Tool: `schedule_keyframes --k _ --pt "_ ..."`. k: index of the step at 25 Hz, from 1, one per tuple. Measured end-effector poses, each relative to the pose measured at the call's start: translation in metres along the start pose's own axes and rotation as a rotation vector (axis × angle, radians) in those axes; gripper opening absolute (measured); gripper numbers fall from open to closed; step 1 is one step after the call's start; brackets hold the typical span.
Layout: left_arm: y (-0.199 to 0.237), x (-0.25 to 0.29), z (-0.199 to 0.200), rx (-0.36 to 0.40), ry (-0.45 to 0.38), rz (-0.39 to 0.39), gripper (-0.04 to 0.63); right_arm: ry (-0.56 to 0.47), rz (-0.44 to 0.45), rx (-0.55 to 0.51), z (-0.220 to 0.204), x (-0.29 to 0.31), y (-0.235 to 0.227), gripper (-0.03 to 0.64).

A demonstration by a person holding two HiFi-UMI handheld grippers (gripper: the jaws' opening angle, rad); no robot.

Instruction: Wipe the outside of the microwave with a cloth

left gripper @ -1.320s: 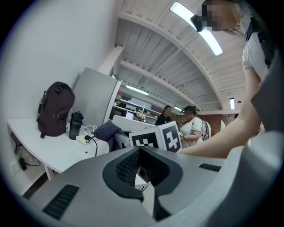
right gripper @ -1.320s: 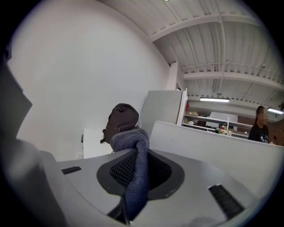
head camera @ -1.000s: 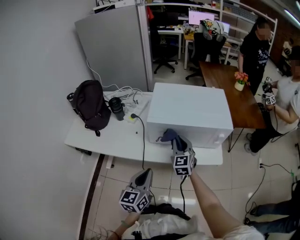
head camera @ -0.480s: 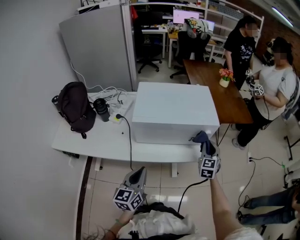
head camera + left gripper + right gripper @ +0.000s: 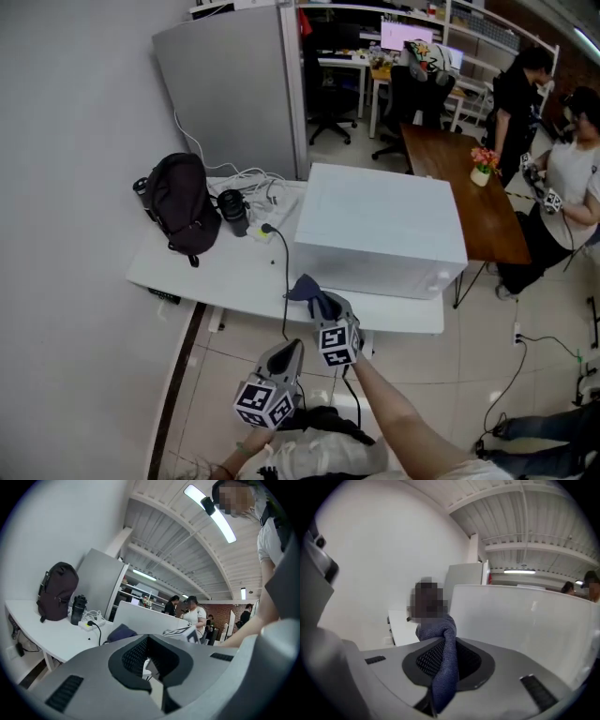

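**Cloth clamped at the microwave's near left corner**

The microwave (image 5: pixel 380 230), a closed white box, stands on the white worktop (image 5: pixel 211 277), and its inside cannot be seen. To the left of the microwave sit a power strip with tangled cables (image 5: pixel 255 199), a dark bottle (image 5: pixel 232 214) and, furthest left, a closed black backpack (image 5: pixel 178 208). Behind and to the right of the microwave, a small pot (image 5: pixel 481 170) on a brown table (image 5: pixel 459 192) holds pink and orange flowers.

The blue cloth (image 5: pixel 307 291) is in front of the microwave's near left corner, above the worktop's front edge. It is pinched in the right tongs (image 5: pixel 323 307), whose jaws are closed on it. In the right gripper view a fold of cloth (image 5: pixel 440 663) runs up between the jaws and bunches above them. The microwave's white face fills the right of that view. Whether the cloth touches the microwave cannot be told.

The left tongs (image 5: pixel 292 351) hang lower, in front of the worktop and well clear of the microwave. Their jaws are drawn together to a thin slit with nothing between them.
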State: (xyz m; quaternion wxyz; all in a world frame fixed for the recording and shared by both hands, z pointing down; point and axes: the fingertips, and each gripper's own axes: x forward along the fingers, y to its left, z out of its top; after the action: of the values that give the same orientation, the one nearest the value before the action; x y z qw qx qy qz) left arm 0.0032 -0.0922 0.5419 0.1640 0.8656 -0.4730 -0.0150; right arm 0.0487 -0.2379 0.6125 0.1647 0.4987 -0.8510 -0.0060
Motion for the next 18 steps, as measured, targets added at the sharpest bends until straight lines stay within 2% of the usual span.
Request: schedule_keyframes --k 2,5,11,15,18 --pt "0.004 -0.009 0.001 0.003 -0.001 0.025 -0.014 0.036 0.041 -0.028 -0.008 0.029 0.018 0.078" --pt "0.017 -0.027 0.001 0.000 -0.004 0.085 -0.014 0.083 0.030 -0.043 -0.021 0.056 0.019 0.078" --pt "0.034 -0.041 -0.004 -0.029 -0.006 0.152 -0.014 0.126 -0.125 0.035 -0.051 0.037 -0.062 0.078" --pt "0.024 -0.029 -0.004 -0.024 -0.004 0.114 -0.014 0.149 -0.205 0.030 -0.077 -0.006 -0.119 0.078" --pt "0.005 -0.011 -0.005 -0.012 0.004 0.048 -0.014 0.174 -0.348 0.065 -0.085 -0.061 -0.176 0.078"
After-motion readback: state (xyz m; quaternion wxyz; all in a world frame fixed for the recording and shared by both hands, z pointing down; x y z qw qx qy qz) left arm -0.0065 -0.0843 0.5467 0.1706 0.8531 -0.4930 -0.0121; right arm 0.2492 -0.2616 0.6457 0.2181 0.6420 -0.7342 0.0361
